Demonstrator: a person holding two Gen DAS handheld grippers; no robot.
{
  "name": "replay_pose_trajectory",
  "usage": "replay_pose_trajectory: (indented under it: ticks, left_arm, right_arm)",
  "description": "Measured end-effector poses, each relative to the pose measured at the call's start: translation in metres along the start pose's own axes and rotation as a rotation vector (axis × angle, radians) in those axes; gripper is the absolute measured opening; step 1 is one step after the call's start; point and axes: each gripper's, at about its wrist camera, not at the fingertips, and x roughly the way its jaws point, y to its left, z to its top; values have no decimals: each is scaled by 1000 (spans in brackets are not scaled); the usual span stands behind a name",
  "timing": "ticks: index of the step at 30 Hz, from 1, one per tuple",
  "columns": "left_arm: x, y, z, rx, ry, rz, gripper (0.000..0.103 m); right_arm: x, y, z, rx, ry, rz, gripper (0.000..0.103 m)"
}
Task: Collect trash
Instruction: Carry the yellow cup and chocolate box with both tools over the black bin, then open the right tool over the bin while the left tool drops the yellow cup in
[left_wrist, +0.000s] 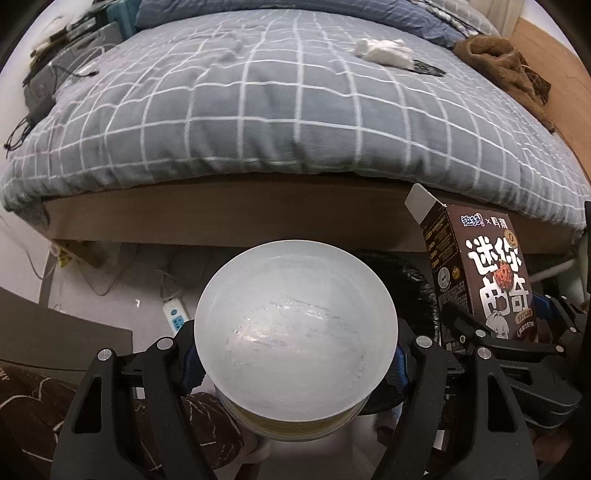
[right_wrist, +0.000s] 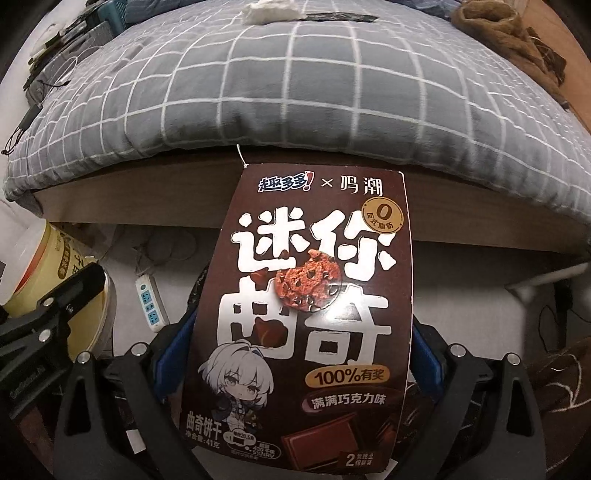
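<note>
Left tongs (left_wrist: 295, 354) pinch cup (left_wrist: 295, 332), right tongs (right_wrist: 295, 354) pinch box (right_wrist: 303, 314); trash gripped for binning.

The quilt (left_wrist: 277, 107) on the bed is blue-grey, crossed by thin white lines into a grid of squares. The bed frame (left_wrist: 221, 218) beneath it is plain brown. The paper cup (left_wrist: 295, 332) is white inside, with a pale yellow outer wall banded in olive. The cookie box (right_wrist: 306, 314) is dark chocolate brown with big white characters, a reddish-brown chip cookie, a grey-haired cartoon figure and a gold round badge. The crumpled tissue (left_wrist: 384, 51) is white. The garment (left_wrist: 506, 62) at the quilt's edge is tan brown. The power strip (right_wrist: 147, 299) is white with blue sockets. The gripper pads (right_wrist: 166, 354) are blue on black arms.
</note>
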Motion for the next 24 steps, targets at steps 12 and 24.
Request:
replay_pose_trajectory:
  ticks: [12,24]
  left_arm:
    - [4,13,-1,-24,8,7,73]
    - [14,-39,7,59,7,-54,73]
  right_arm:
    - [5,12,-2,-39,-7,-30,95]
    - [-16,-50,8,34,-56,-104,95]
